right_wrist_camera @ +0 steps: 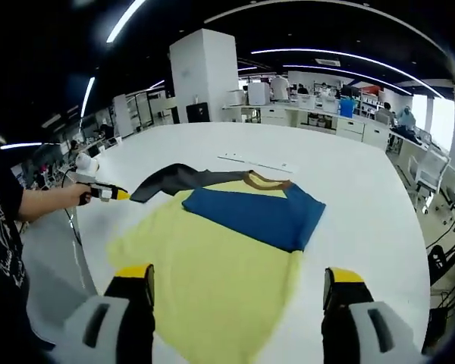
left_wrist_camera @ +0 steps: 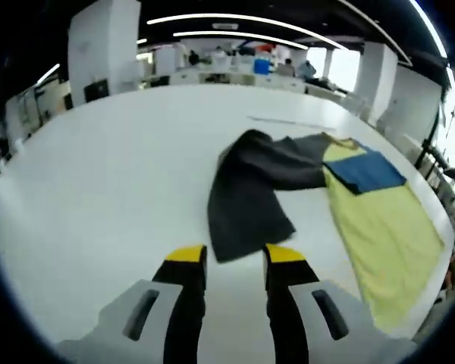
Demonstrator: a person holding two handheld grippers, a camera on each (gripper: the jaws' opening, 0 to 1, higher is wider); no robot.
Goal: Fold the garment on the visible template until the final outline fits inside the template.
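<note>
Garment (right_wrist_camera: 212, 273): limp yellow cloth, dark sleeve, blue panel.

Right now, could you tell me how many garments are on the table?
1: a yellow, blue and grey shirt on the white table; another could hide beneath.

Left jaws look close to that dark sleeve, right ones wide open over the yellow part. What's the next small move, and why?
Probably carry the dark sleeve inward across the blue panel. In the right gripper view the left gripper seems to pinch the sleeve's end, and it sticks out past the yellow body over the white table. The right gripper hangs open over the yellow cloth, holding nothing.
</note>
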